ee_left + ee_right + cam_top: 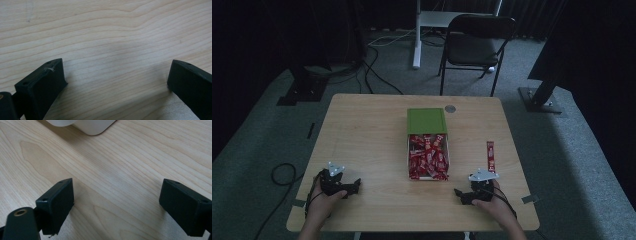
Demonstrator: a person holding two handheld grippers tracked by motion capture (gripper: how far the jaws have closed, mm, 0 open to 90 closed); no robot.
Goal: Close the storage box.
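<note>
High view: my left gripper [355,185] and right gripper [459,194] rest low on the wooden table [362,135], near its front edge; between them, farther back, stands the white box [428,156] of red candy bars [428,155], its green lid [426,120] behind it; one loose red bar [490,156] lies just beyond my right gripper
Left gripper view: my jaws stand wide apart, bare wood between them
Right gripper view: jaws spread wide, gripping nothing; the box corner [85,125] sits ahead at the top

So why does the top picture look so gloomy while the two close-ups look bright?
High view: dim room, only the table catches light. Left gripper view: bright wood grain, soft shadows under the open jaws. Right gripper view: same, with the white box blurred at the top.
</note>
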